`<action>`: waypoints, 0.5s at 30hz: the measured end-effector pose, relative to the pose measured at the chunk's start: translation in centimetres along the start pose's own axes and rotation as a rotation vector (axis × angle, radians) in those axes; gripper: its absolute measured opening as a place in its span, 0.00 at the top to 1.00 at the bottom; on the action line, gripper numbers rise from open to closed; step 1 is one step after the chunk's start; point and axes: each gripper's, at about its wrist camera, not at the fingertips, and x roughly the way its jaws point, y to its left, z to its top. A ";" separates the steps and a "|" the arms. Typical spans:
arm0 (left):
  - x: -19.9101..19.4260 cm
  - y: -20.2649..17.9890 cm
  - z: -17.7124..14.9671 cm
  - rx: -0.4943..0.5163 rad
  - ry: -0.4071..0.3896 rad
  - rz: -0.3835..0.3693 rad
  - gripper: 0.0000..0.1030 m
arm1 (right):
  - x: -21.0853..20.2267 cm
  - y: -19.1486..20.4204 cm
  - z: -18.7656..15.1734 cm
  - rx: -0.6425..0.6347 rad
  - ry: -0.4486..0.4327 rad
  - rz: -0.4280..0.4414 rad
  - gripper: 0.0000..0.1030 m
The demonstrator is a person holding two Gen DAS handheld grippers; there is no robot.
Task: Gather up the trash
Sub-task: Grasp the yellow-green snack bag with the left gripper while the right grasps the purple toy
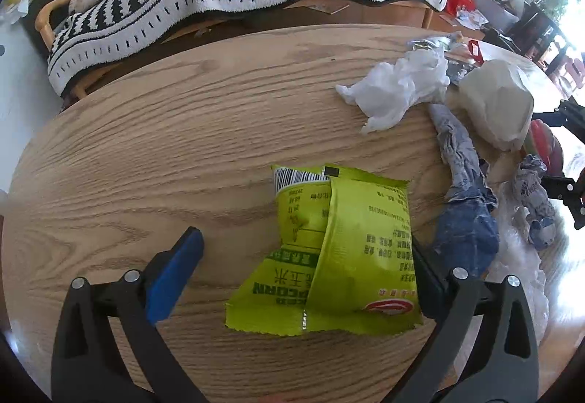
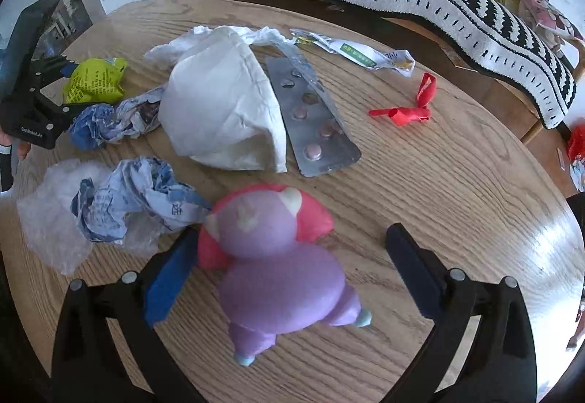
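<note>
Wrapper edges hide the left gripper's (image 1: 307, 256) right fingertip; its jaws are spread around the green popcorn wrapper (image 1: 329, 249) on the wooden table (image 1: 146, 147). Crumpled blue paper (image 1: 464, 205) lies at three o'clock. The right gripper (image 2: 292, 249) gapes around a purple plush toy (image 2: 278, 264); a pill blister pack (image 2: 314, 117) lies at twelve.

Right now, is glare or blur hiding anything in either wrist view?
Left wrist view: the window side at right is blown out, but the green snack wrapper reads sharp. Right wrist view: glare streaks the table at the right edge; the purple toy looks slightly soft.
</note>
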 end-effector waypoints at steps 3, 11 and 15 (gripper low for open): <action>-0.1 0.0 -0.2 -0.007 -0.003 0.004 0.05 | 0.1 0.1 0.1 -0.002 0.006 -0.001 0.05; -0.2 0.0 -0.4 -0.011 -0.014 0.005 0.05 | 0.2 0.2 0.1 0.002 0.002 -0.003 0.05; -0.2 -0.1 -0.5 -0.020 -0.027 0.010 0.05 | 0.2 0.3 0.1 0.005 -0.007 -0.004 0.05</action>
